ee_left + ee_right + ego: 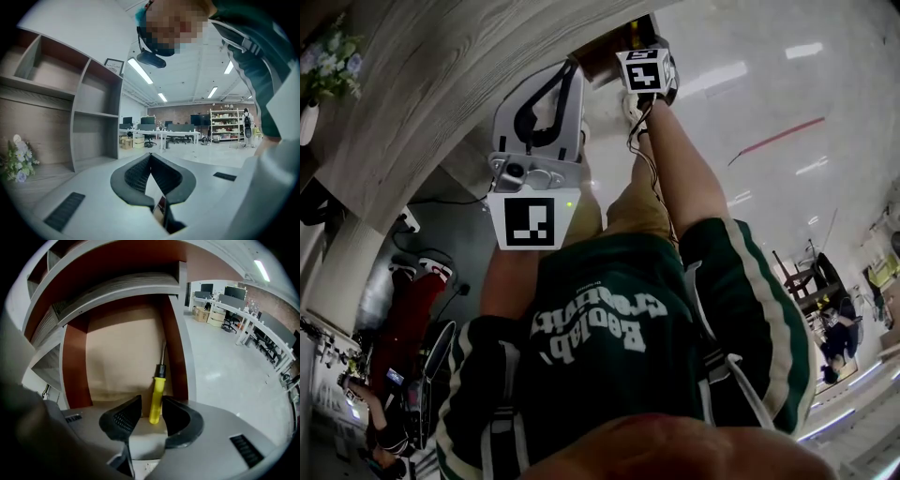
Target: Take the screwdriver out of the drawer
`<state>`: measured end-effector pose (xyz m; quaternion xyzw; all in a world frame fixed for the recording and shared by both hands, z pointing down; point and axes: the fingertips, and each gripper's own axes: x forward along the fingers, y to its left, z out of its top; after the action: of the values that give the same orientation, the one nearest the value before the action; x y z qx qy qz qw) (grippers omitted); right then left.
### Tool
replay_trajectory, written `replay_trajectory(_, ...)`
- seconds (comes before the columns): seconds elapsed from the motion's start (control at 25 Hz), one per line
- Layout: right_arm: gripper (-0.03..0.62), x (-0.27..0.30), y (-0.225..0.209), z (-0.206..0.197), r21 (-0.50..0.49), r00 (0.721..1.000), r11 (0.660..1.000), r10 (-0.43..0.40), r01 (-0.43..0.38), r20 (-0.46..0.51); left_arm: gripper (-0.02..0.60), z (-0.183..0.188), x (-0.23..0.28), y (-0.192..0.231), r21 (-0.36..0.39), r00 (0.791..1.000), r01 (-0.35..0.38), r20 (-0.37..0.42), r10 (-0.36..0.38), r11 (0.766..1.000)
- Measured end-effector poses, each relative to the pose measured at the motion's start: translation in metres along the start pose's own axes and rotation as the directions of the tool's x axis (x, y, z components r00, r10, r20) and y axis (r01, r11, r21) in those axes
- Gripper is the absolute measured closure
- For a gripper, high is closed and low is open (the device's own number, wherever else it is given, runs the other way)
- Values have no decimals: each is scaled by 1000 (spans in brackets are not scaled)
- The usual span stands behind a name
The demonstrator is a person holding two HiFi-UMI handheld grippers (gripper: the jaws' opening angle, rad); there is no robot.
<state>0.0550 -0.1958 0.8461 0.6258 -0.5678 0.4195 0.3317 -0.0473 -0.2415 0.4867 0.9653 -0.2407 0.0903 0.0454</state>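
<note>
The screwdriver, with a yellow handle and a black collar, lies in the open drawer on its tan floor near the right wall. My right gripper is open, and the handle's near end sits between its fingertips with a gap on the left side. In the head view only the right gripper's marker cube shows, at the drawer far ahead. My left gripper is shut on nothing and points out into the room; it hangs close to my body.
A grey wood-grain cabinet top runs beside the drawer, with flowers on it. Open shelves stand at the left. Desks and a rack stand far across the pale floor.
</note>
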Motion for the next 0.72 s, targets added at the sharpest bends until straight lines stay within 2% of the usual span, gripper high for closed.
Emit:
replay_trajectory(0.24,470,-4,11,6,-1,998,999,53,-53,32,565,-9,1,-2,-3,1000,7,-17,-7,1000)
replay_trajectory(0.32,470,-2,6,4,9,999,999,33,-34,18,565,-10,2,-3,-7,1000,8,-24,-8,1000)
replay_trajectory(0.56,480,10,-2,-7,-7,992,997,-71,70,-101,565,-13,3,1,-8,1000,14,-19,-14,1000)
replay_trajectory(0.72,480,12,-1,-2,-44,991,996,-87,83,-101,565,-13,4,2,0,1000,22,-14,-22,1000)
